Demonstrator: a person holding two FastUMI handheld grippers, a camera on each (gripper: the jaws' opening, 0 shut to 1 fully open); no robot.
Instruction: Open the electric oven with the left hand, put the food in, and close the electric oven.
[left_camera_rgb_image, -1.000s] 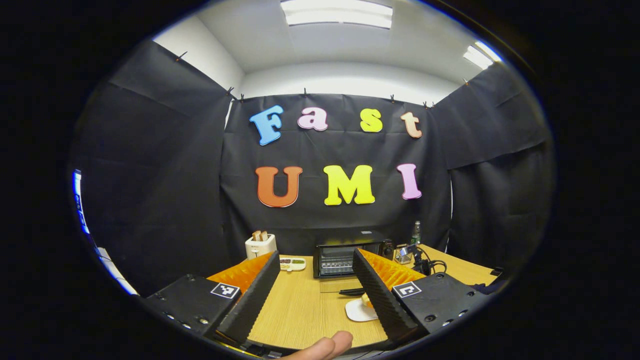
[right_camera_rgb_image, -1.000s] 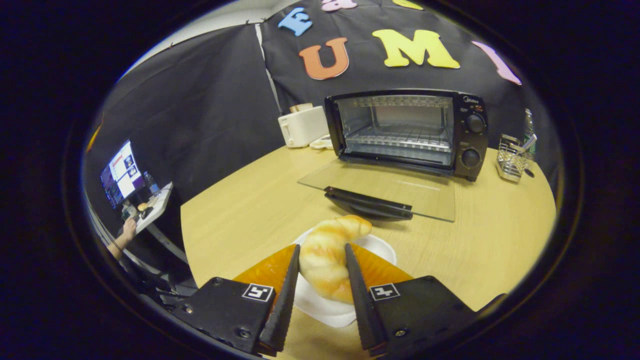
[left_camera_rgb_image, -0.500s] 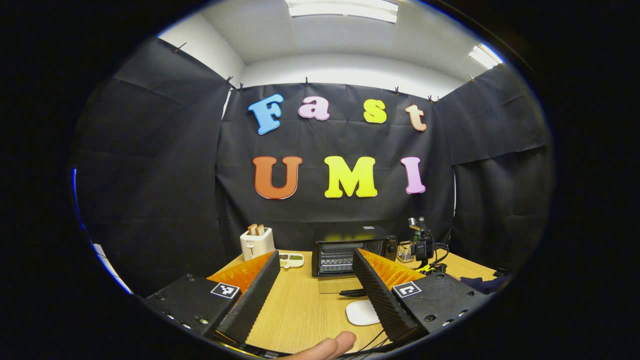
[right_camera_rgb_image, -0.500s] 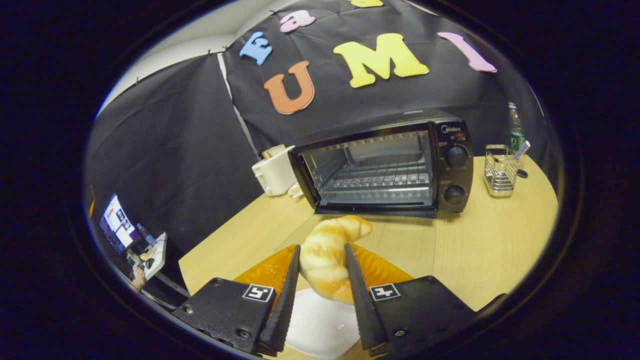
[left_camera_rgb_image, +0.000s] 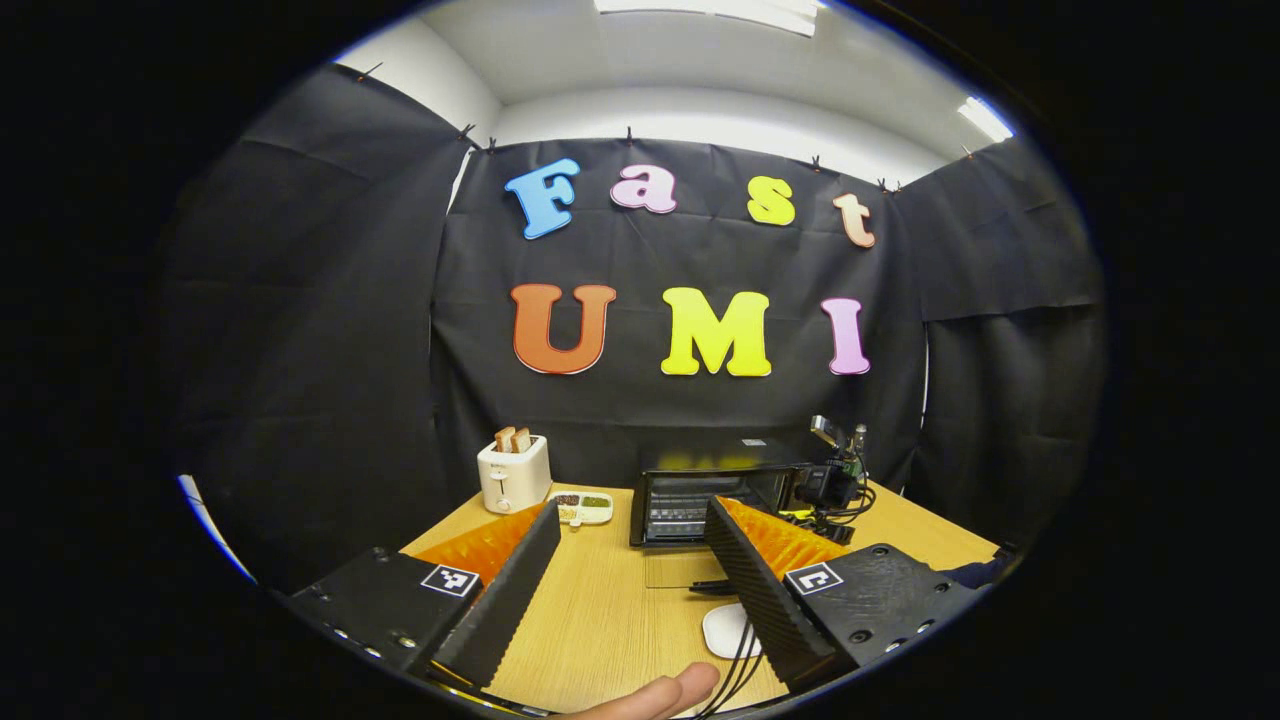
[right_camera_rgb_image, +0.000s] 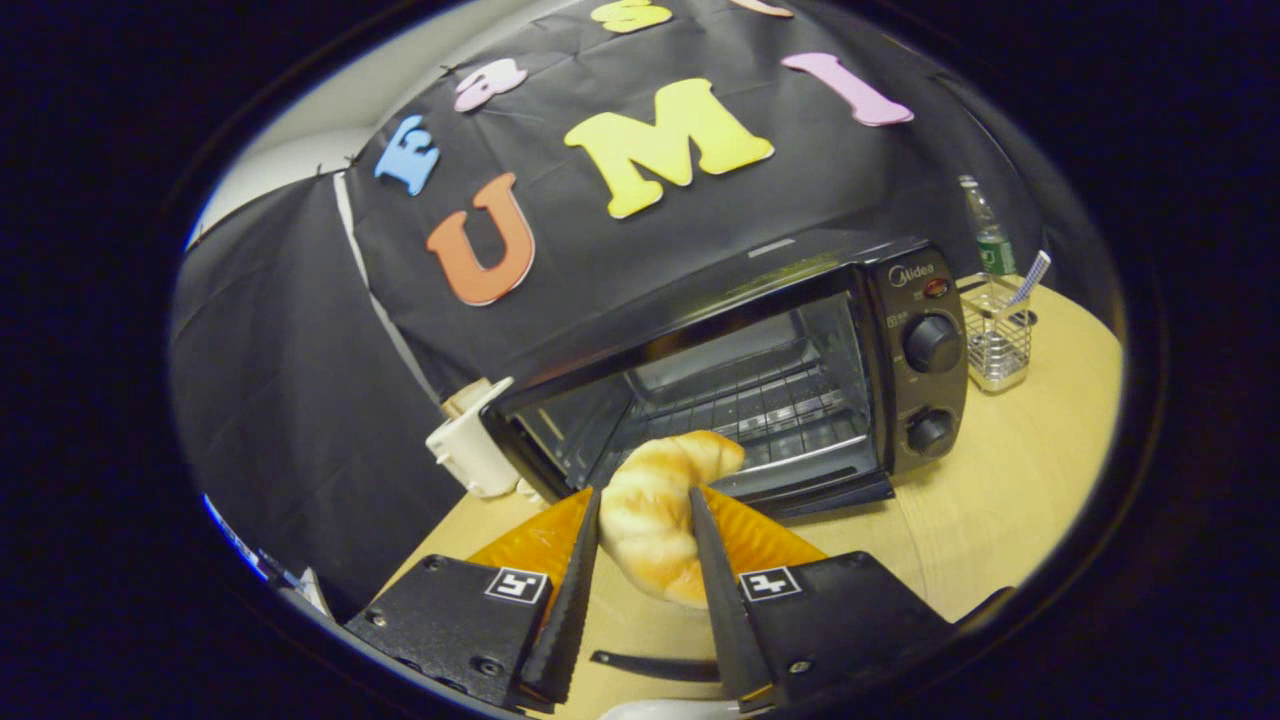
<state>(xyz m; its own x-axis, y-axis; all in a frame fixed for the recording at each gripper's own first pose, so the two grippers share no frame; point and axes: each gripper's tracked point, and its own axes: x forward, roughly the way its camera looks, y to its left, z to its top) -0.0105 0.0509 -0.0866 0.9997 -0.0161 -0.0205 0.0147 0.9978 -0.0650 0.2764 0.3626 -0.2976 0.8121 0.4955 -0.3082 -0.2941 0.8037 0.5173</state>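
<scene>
The black electric oven (right_camera_rgb_image: 760, 370) stands with its glass door folded down; the door handle (right_camera_rgb_image: 650, 665) shows below the croissant. My right gripper (right_camera_rgb_image: 643, 520) is shut on a golden croissant (right_camera_rgb_image: 655, 510), held in the air just in front of the oven's mouth and wire rack (right_camera_rgb_image: 770, 400). In the left gripper view, my left gripper (left_camera_rgb_image: 630, 545) hangs open and holds nothing, well back from the oven (left_camera_rgb_image: 700, 495) over the near part of the table. The other gripper (left_camera_rgb_image: 830, 485) shows by the oven's right side. A white plate (left_camera_rgb_image: 727, 630) lies bare on the table.
A white toaster (left_camera_rgb_image: 512, 472) with bread slices and a small snack dish (left_camera_rgb_image: 582, 507) stand left of the oven. A wire holder (right_camera_rgb_image: 995, 335) and a bottle (right_camera_rgb_image: 985, 235) stand to its right. A fingertip (left_camera_rgb_image: 650, 695) shows at the bottom edge. The table (left_camera_rgb_image: 600, 610) is light wood.
My right gripper has lifted the croissant off the white plate and carried it forward to the oven's opening, tilting as it goes. The left gripper has drifted back and up a little, still open.
</scene>
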